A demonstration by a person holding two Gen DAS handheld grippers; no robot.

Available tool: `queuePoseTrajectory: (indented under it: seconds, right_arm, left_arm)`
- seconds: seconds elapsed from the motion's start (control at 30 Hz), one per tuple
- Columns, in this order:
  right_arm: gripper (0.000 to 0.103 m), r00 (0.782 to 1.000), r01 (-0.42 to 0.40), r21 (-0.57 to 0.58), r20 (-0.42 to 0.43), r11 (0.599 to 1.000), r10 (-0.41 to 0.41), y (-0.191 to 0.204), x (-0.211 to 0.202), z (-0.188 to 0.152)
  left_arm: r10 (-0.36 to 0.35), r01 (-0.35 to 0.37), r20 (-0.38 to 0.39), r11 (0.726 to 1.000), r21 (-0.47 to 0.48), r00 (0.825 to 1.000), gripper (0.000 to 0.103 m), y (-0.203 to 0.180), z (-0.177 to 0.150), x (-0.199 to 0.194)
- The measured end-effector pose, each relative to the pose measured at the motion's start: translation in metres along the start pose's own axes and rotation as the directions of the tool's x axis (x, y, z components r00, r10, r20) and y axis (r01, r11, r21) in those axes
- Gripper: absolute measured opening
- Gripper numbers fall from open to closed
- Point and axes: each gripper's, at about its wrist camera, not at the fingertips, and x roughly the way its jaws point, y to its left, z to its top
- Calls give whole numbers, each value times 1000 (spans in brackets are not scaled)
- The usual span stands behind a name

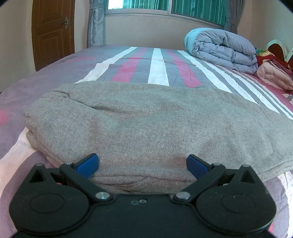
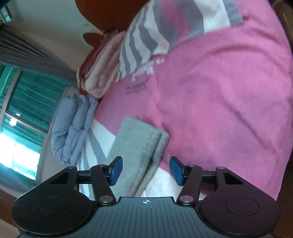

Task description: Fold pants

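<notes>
Grey knit pants point(image 1: 146, 124) lie folded in layers on the striped bed sheet point(image 1: 157, 64). My left gripper point(image 1: 142, 165) is open with its blue pads either side of the near folded edge, low against the cloth. In the tilted right wrist view the end of the pants point(image 2: 139, 152) shows as a narrow grey stack. My right gripper point(image 2: 145, 170) is open above that end, holding nothing.
A rolled blue-grey duvet point(image 1: 221, 49) and a pink blanket pile point(image 1: 274, 76) lie at the bed's far right. A wooden door point(image 1: 53, 31) and a curtained window point(image 1: 164, 7) stand behind. Pink sheet area point(image 2: 228, 82) lies beyond the pants' end.
</notes>
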Motion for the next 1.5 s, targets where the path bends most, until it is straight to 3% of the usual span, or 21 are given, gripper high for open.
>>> queuePoseTrajectory:
  seconds: [0.1,0.13,0.17,0.2,0.33,0.4,0.47,0.53,0.7,0.87,0.97,1.07,1.27,1.43,1.5]
  right_arm:
    - [56,1000,0,-48,-1,999,0,4,16,2]
    - [49,1000,14,-70,-14,997,-15,8,23,3]
    - [7,999,32,-103,-29,994,-35,15,28,5]
    - [9,998,29,-137,-47,990,-36,23,30,7]
    - [9,993,-106,-251,31,962,117,44,5,13]
    - [9,998,-48,-232,18,971,53,28,17,12]
    - [9,998,26,-172,-53,985,-36,3,41,7]
    - [9,999,7,-158,-36,987,-13,0,39,5]
    - [9,998,47,-225,-24,973,-54,14,43,-1]
    - [9,998,59,-321,12,945,-58,42,35,-5]
    - [9,999,27,-406,41,914,-11,77,32,-15]
    - [9,998,-25,-491,36,871,49,118,31,-38]
    - [9,977,-204,-613,-80,763,197,204,37,-120]
    - [9,929,-371,-630,-259,682,266,246,51,-220]
    - [9,896,-438,-639,-368,633,249,252,62,-274]
  left_arm:
    - [-1,1,0,1000,0,1000,97,0,0,-1]
    - [-1,1,0,1000,0,1000,97,0,0,-1]
    - [-1,1,0,1000,-1,1000,97,0,0,-1]
    - [-1,1,1,1000,0,1000,97,0,0,-1]
    - [-3,3,1,1000,2,1000,97,0,0,-1]
    - [-4,3,0,1000,2,1000,97,0,0,-1]
    - [-6,6,1,1000,1,1000,97,1,0,-2]
    - [-8,8,3,1000,2,1000,97,1,0,-2]
    - [-35,37,32,999,-36,999,97,7,3,-10]
    - [-3,40,161,973,-228,987,97,37,8,-44]
    - [54,-6,157,957,-290,986,97,54,8,-54]
    - [102,-81,56,948,-308,993,97,66,5,-51]
    - [83,-61,41,923,-380,996,97,93,-14,-61]
    - [62,-43,35,917,-397,997,97,104,-25,-68]
    - [54,-33,41,912,-409,998,97,111,-27,-73]
